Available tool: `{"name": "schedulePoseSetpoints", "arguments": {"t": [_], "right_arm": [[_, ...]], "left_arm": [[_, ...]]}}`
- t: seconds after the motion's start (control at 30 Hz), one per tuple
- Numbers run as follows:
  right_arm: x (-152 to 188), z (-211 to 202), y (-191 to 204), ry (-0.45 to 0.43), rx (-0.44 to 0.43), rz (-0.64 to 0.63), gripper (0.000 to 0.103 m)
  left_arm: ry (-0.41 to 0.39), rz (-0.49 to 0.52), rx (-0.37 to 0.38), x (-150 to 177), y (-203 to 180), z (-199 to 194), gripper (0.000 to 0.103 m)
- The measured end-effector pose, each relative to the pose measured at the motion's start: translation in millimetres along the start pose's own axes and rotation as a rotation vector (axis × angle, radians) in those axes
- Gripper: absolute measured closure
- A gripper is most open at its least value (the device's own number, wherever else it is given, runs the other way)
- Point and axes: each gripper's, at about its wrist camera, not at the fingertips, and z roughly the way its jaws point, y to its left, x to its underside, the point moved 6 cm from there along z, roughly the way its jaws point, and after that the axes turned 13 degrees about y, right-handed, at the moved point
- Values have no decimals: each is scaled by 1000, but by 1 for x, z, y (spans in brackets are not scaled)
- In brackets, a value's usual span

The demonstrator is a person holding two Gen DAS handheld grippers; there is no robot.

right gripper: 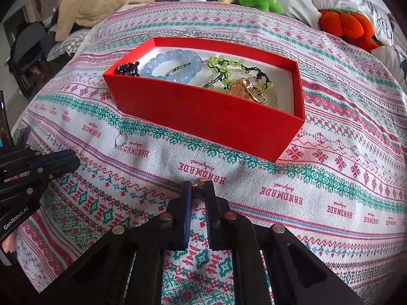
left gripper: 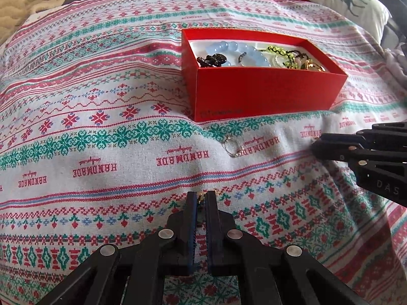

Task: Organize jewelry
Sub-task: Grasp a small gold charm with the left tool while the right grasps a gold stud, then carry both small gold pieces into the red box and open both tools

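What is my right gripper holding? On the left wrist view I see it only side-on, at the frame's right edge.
Observer: On the right wrist view, the right gripper has its jaws almost together on a small gold piece at their tips, low over the tablecloth.
Operator: My left gripper pinches a gold bit too. What sits at the right end of the red box? The front wall hides most of it from me.
Observer: Shiny gold ring-shaped pieces lie there, close behind the front wall, with the green bead strand looping beside them.
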Motion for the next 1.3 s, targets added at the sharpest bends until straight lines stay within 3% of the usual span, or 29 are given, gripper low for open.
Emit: {"name": "schedulePoseSetpoints", "arguments": {"t": [0.5,1.17,1.3], "right_arm": [[6,-31,-10,-31,-41,33,93],[-23,-78,-31,-131,-94,114,93],[-27,-82,-35,-142,-105,134,93]], "left_arm": [[-21,-8,-19,-9,2,-7,102],[-77,-79,78,-64,-7,-40,102],[-44,-64,101,-63,-13,-40,102]]}}
